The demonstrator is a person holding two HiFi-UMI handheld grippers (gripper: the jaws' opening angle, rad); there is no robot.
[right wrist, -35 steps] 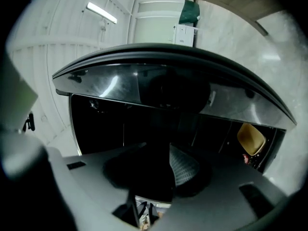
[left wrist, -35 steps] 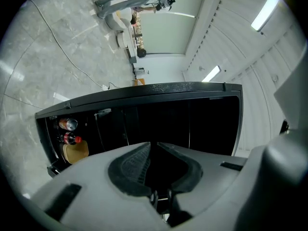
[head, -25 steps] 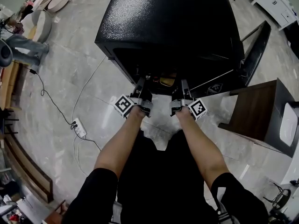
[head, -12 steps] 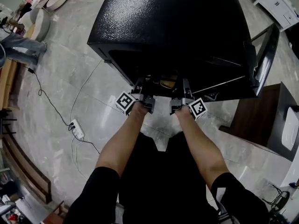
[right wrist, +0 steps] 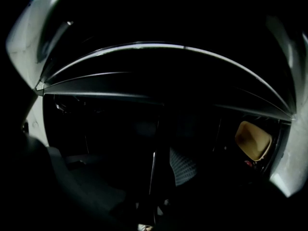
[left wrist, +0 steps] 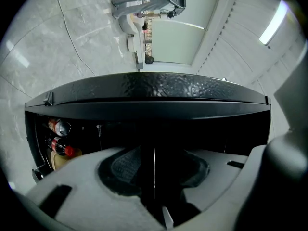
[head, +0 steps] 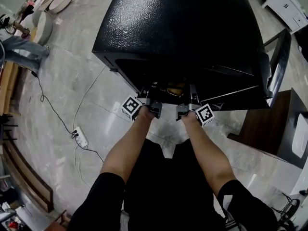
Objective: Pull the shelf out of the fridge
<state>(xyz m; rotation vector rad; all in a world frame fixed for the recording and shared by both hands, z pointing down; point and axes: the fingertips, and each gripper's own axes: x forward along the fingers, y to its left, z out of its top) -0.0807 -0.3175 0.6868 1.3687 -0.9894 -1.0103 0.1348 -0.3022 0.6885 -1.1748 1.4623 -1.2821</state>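
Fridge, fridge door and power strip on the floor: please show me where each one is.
fridge [head: 183, 28], head view, middle of its black textured top.
fridge door [head: 278, 64], head view, inner face of the open door.
power strip [head: 81, 138], head view, its white body on the floor.

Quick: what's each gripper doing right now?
Left gripper: fingers open, holding nothing.
Right gripper: fingers open, holding nothing.

grey marble floor [head: 57, 100] | power strip [head: 81, 138] (white) | brown cabinet [head: 264, 126]
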